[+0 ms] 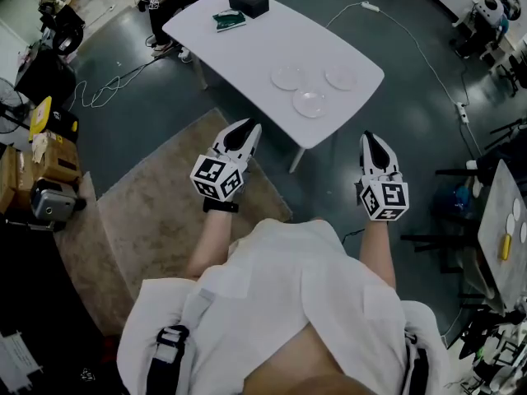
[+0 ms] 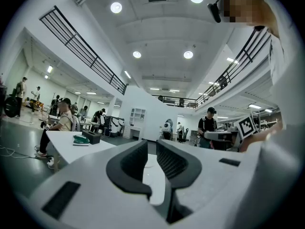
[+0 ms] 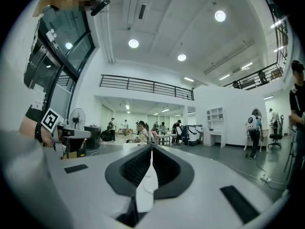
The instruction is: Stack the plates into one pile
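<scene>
Three plates (image 1: pixel 310 103) are laid close together, none stacked, near the closer end of the white table (image 1: pixel 247 48). Both grippers are held level short of that table, well apart from the plates. The left gripper (image 1: pixel 240 130) is released, its jaws parted by a narrow gap with nothing gripped. The right gripper (image 1: pixel 370 138) is clenched on nothing.
</scene>
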Action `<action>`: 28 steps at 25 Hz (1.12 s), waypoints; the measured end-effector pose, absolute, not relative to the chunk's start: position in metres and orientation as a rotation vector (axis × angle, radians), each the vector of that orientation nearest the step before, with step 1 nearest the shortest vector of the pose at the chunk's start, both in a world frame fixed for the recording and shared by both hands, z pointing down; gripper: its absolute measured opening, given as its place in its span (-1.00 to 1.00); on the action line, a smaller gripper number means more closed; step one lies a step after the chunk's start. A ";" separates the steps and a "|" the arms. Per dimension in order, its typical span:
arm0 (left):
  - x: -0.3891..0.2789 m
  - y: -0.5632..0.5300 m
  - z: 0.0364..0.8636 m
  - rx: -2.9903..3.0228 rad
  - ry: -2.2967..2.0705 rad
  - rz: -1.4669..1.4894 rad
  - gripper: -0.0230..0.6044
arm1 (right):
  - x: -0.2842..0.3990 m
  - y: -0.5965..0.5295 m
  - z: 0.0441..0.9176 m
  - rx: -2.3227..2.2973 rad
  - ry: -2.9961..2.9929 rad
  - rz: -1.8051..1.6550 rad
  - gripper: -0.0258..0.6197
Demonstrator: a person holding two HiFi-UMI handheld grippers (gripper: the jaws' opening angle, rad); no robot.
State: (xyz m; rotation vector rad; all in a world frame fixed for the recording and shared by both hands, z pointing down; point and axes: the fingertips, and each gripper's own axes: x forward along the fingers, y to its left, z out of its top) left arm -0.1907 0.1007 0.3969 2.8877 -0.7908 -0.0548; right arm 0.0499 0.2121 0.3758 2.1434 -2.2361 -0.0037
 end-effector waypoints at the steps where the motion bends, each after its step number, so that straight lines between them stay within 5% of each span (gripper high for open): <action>1: -0.190 0.100 0.399 2.885 -0.786 -0.051 -0.72 | 0.049 0.211 0.378 2.131 -2.233 0.005 -0.83; 28: -0.034 -0.050 0.458 2.769 -0.768 0.138 -0.72 | 0.175 0.016 0.470 1.817 -2.188 0.234 -0.69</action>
